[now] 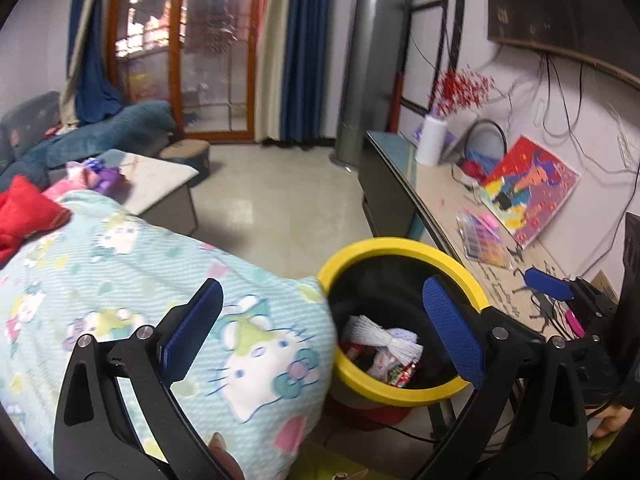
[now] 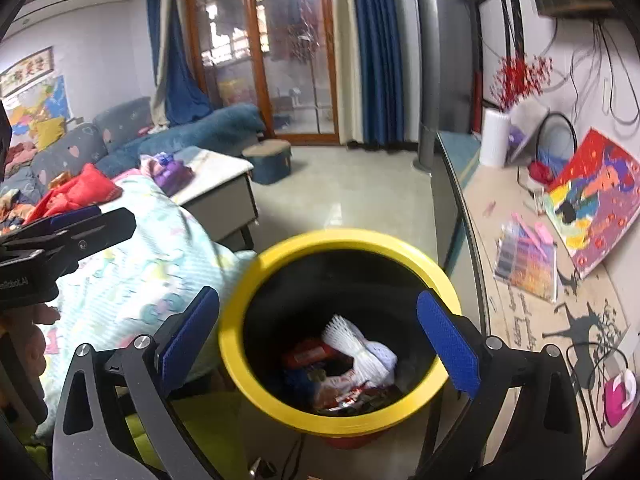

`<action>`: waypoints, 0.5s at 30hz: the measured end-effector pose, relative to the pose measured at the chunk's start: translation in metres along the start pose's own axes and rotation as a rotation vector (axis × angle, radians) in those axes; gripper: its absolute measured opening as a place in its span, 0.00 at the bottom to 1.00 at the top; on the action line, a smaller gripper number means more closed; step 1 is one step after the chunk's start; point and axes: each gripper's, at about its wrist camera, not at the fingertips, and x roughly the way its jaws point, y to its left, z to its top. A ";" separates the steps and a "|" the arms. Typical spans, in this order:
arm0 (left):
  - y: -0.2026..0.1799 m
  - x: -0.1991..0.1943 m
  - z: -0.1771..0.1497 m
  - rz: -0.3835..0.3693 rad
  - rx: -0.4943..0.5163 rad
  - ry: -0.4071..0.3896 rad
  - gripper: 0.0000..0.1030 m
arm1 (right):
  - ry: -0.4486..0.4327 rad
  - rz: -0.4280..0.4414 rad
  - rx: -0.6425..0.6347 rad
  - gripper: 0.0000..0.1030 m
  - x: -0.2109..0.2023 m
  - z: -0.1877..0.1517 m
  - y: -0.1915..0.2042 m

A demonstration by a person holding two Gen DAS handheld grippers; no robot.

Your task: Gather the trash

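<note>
both the left gripper (image 1: pixel 324 328) and right gripper (image 2: pixel 318 334) hang with jaws apart and empty above the yellow-rimmed bin (image 2: pixel 240 312); trash (image 2: pixel 360 356) lies inside at 6 o'clock.

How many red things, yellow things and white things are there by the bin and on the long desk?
Red: 2, the red cloth on the blanket and the red berry sprigs.
Yellow: 1, the bin's yellow rim.
White: 2, the white vase and the white foam net in the bin.
Total: 5
</note>
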 end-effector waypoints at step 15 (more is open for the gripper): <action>0.038 -0.100 -0.039 0.167 -0.051 -0.198 0.89 | -0.245 0.012 -0.036 0.94 -0.075 0.010 0.073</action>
